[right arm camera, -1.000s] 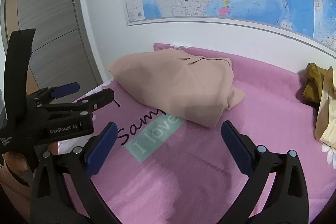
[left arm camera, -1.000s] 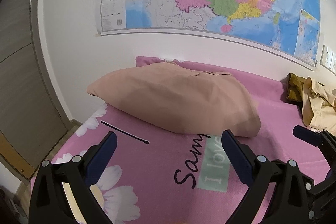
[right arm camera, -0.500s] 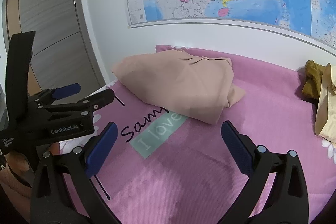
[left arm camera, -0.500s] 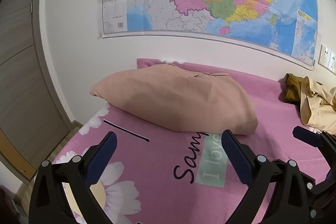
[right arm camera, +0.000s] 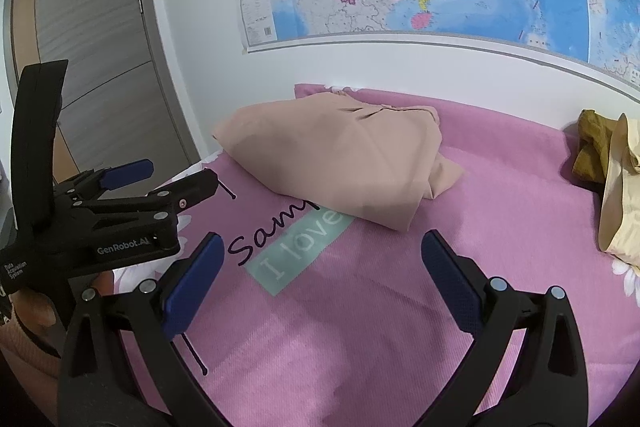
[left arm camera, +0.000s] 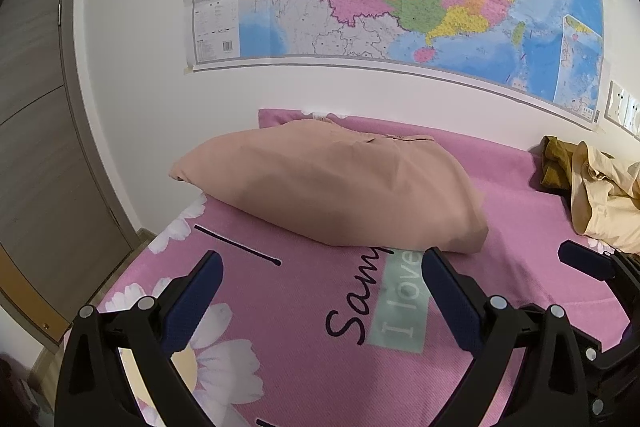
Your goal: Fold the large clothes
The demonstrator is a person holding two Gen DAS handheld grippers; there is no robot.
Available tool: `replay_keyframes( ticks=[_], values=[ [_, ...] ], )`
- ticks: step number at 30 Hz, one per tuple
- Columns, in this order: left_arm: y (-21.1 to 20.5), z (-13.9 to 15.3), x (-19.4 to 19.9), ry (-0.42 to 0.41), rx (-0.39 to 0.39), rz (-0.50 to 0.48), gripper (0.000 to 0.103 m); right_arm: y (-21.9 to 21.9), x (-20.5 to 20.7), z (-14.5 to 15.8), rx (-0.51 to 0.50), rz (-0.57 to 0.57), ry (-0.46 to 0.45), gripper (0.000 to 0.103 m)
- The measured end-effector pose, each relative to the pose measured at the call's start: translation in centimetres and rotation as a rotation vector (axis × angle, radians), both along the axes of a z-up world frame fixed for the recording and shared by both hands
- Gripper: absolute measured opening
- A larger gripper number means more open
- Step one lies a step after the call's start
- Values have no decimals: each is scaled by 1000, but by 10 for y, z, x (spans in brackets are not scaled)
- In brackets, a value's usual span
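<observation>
Your left hand-held gripper (left arm camera: 320, 291) and right hand-held gripper (right arm camera: 320, 267) both hang open and empty over the bed (left arm camera: 304, 339). The folded beige garment (left arm camera: 332, 195) lies at its far-left corner by the wall — soft, light, floppy; pinch the near folded edge, not loose layers.

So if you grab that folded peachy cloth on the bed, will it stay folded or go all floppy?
Probably floppy: the peach folded garment is soft cloth, with creases and a loose flap at its right edge. Lifted by one corner, its layers would likely slide apart and droop. It looks light, and pushed across the pink bedspread it would likely bunch rather than glide.
</observation>
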State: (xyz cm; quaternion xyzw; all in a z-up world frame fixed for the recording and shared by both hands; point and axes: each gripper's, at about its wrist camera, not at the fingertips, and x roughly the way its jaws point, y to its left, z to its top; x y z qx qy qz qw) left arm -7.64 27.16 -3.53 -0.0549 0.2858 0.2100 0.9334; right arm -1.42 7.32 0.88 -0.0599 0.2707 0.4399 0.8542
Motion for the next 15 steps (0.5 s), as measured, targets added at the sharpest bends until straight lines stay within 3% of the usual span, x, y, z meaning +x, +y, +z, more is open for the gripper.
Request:
replay_keyframes(
  ticks=[15],
  values=[
    [0,-2,1,2,-2,3,96,0,0,-3,-5,5,11,97]
  ],
)
